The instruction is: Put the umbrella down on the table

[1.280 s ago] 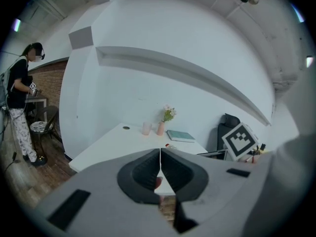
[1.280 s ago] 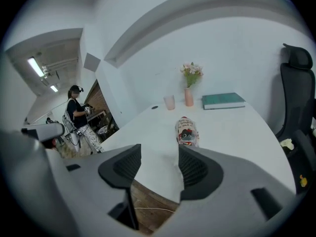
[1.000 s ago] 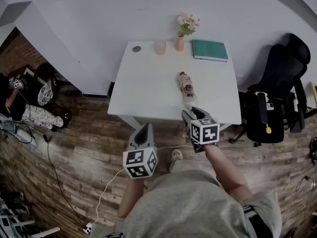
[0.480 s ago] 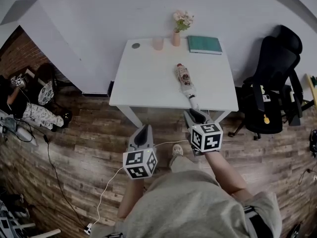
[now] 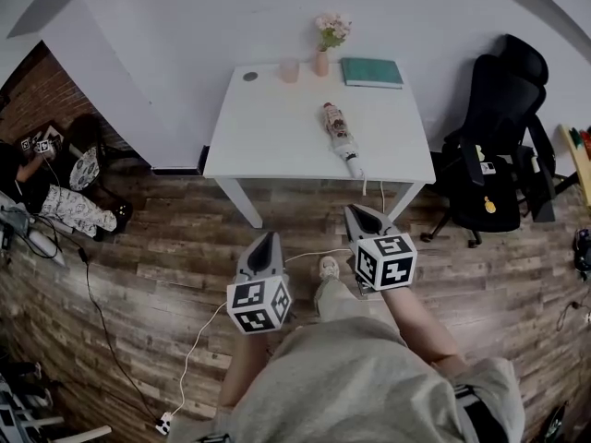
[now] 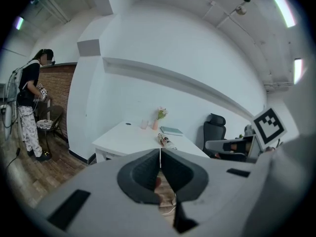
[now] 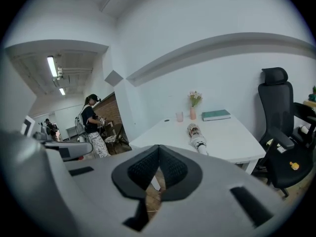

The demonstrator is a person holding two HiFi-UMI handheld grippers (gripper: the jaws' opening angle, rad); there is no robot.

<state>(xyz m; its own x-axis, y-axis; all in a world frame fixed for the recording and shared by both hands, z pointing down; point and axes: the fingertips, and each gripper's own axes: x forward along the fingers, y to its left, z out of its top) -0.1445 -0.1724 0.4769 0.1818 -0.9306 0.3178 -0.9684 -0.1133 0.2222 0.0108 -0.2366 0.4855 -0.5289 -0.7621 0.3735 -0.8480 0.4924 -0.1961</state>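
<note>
Nearest, the left gripper [image 5: 267, 241] is hovering over the wooden floor [image 5: 157, 247] with its jaws pressed together and nothing in them. Beside it, the right gripper [image 5: 356, 213] is likewise empty, its jaws having just been closing until they meet. Farther off, the folded umbrella [image 5: 339, 135] is lying flat on the white table [image 5: 268, 137], well apart from both grippers. The putting-down is looking finished, so the next move probably calls only for keeping clear.
</note>
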